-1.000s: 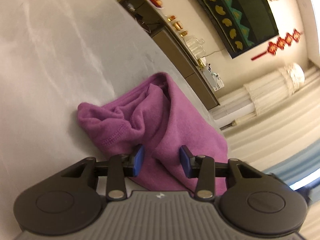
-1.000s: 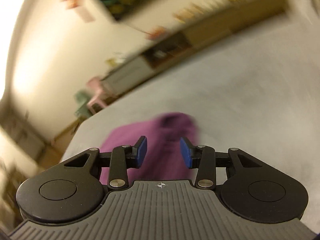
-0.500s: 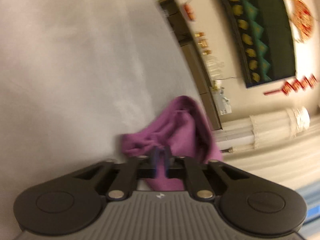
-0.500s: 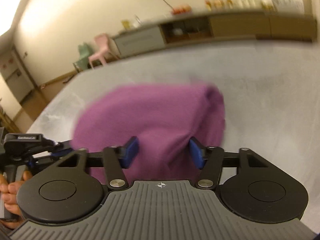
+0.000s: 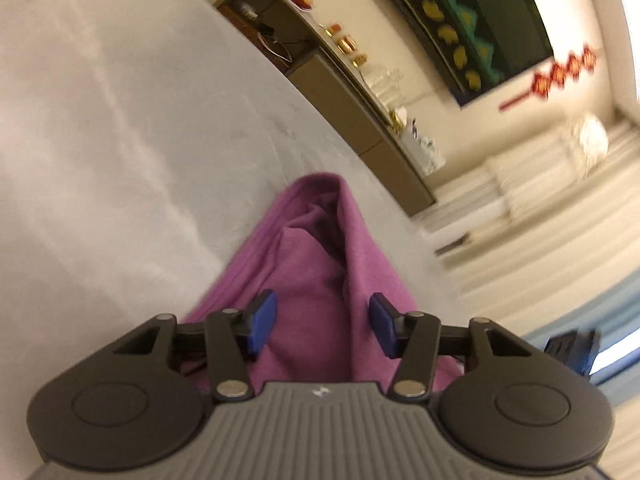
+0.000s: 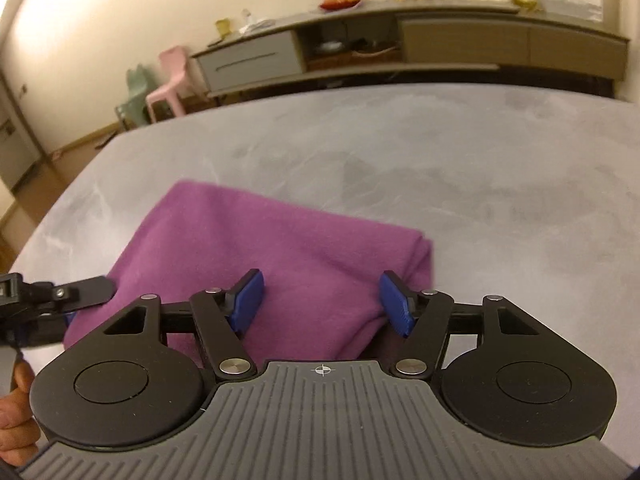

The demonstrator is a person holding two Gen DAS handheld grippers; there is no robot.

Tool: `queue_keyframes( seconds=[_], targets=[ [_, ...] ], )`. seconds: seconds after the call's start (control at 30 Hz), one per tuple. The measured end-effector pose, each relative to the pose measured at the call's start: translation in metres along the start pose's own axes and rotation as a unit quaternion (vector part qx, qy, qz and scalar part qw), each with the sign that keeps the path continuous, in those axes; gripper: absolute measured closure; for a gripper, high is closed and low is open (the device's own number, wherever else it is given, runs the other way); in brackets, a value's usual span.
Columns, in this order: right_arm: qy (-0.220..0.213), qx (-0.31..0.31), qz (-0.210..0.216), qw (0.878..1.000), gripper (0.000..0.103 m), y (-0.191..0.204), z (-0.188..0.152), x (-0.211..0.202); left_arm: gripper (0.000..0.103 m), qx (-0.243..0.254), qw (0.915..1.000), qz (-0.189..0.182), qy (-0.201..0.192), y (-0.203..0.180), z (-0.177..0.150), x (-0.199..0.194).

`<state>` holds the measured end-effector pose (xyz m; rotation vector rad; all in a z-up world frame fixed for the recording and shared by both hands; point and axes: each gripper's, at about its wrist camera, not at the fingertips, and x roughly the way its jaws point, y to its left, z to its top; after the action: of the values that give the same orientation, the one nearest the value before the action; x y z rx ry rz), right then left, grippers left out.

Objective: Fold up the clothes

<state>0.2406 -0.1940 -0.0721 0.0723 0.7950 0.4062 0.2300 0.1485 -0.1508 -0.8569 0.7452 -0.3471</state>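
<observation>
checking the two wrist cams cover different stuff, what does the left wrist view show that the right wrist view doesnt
Left wrist view only: the open end of the purple garment with its bunched inner folds, a dark wall hanging and pale curtains.

Right wrist view only: the garment's smooth folded top, a pink chair and the person's hand.

Both: the garment on the grey surface, the long sideboard, and both grippers with jaws apart, having just been opening.
</observation>
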Motion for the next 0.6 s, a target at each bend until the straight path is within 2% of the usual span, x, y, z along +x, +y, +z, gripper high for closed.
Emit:
queue_keyframes(
  seconds=[0.03, 0.1, 0.2, 0.27, 0.37, 0.4, 0.43, 0.5, 0.53, 0.57, 0.6],
  targets=[
    [-0.019, -0.023, -0.012, 0.999, 0.046, 0.009, -0.004, -0.012, 0.043, -0.006, 0.9999, 0.003, -0.015, 0.0, 0.002, -0.01],
    [-0.061, -0.078, -0.024, 0.995, 0.046, 0.033, -0.015, -0.038, 0.041, -0.021, 0.9989, 0.006, -0.041, 0.002, 0.005, -0.026],
    [-0.1, -0.179, 0.013, 0.979, 0.037, 0.086, -0.044, -0.066, 0.04, -0.053, 0.9972, 0.005, -0.053, 0.009, 0.007, -0.037],
    [-0.092, -0.276, 0.001, 0.957, 0.035, 0.126, -0.07, -0.067, 0.041, -0.07, 0.9965, 0.005, -0.046, 0.015, 0.002, -0.041],
    [-0.078, -0.377, -0.068, 0.92, 0.038, 0.156, -0.094, -0.044, 0.042, -0.074, 0.9968, 0.011, -0.027, 0.024, -0.014, -0.045],
    [-0.073, -0.401, -0.093, 0.908, 0.042, 0.162, -0.1, -0.036, 0.042, -0.069, 0.9971, 0.018, -0.025, 0.024, -0.016, -0.045],
    [-0.065, -0.41, -0.11, 0.903, 0.049, 0.163, -0.102, -0.028, 0.042, -0.065, 0.9973, 0.024, -0.023, 0.025, -0.019, -0.045],
    [-0.049, -0.406, -0.11, 0.906, 0.058, 0.164, -0.098, -0.018, 0.043, -0.061, 0.9975, 0.031, -0.021, 0.026, -0.021, -0.046],
    [-0.041, -0.403, -0.11, 0.908, 0.065, 0.164, -0.097, -0.013, 0.043, -0.062, 0.9974, 0.03, -0.021, 0.027, -0.022, -0.048],
    [-0.043, -0.413, -0.113, 0.903, 0.075, 0.169, -0.096, -0.013, 0.043, -0.063, 0.9974, 0.028, -0.02, 0.028, -0.022, -0.049],
    [-0.054, -0.427, -0.125, 0.894, 0.099, 0.173, -0.099, -0.016, 0.043, -0.064, 0.9974, 0.027, -0.02, 0.027, -0.023, -0.05]
  ],
)
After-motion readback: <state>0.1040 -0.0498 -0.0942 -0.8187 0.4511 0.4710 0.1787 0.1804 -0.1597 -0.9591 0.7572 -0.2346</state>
